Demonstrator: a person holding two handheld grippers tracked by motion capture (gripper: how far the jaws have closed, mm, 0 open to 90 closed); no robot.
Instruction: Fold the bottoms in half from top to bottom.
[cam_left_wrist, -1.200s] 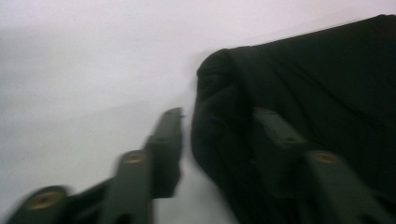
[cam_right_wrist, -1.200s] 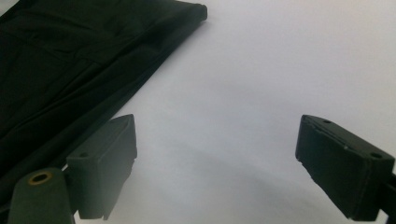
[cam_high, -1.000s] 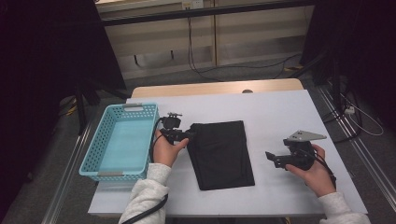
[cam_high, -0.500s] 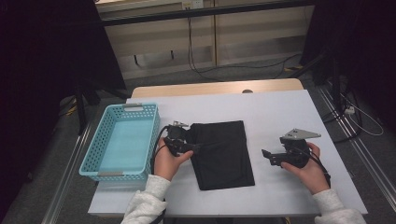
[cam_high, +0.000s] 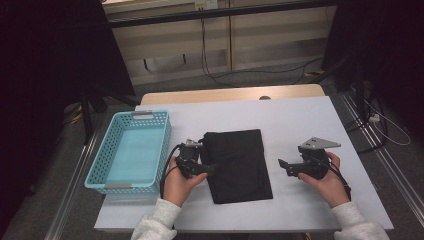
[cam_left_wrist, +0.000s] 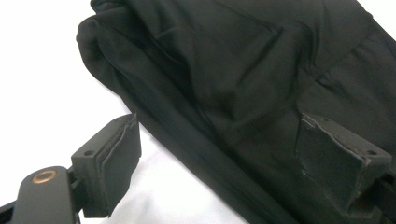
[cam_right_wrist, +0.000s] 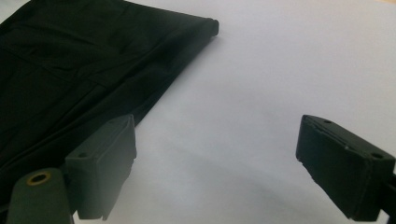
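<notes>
Left tool sits at cloth left edge, jaws apart, just been opening, hem between them w/o pad contact. Right tool jaws apart, clear of cloth. Cloth lies folded mid-worktop, beside basket. Advise: slide lower jaw under all layers, then clamp; pinch both sides evenly.

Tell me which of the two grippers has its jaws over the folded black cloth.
The left gripper: its open jaws straddle the black cloth's left edge. The right gripper hovers over bare table, clear of the cloth.
</notes>
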